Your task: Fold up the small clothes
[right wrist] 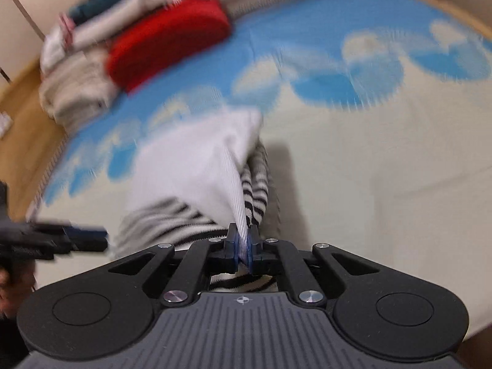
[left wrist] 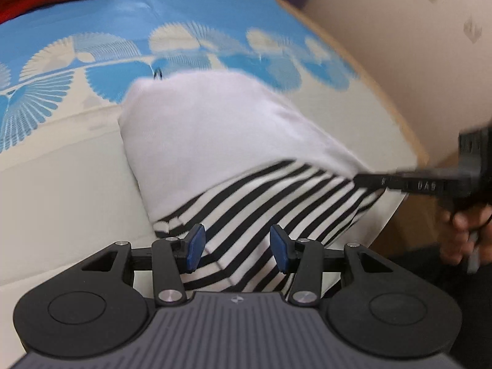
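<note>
A small garment, white on top (left wrist: 209,129) with a black-and-white striped part (left wrist: 264,203), lies on the bed. My left gripper (left wrist: 236,247) is open, its blue pads either side of the striped edge without holding it. My right gripper (right wrist: 243,243) is shut on the garment's white fabric (right wrist: 212,166) and lifts that corner over the striped part (right wrist: 258,184). The right gripper also shows in the left wrist view (left wrist: 412,181), at the garment's right edge. The left gripper shows in the right wrist view (right wrist: 73,238), at the left.
The bed cover (left wrist: 61,184) is cream with blue fan patterns. A red folded item (right wrist: 166,43) and a pile of folded clothes (right wrist: 80,70) lie at the bed's far side. A wooden bed edge (left wrist: 399,117) and a wall (left wrist: 399,30) are on the right.
</note>
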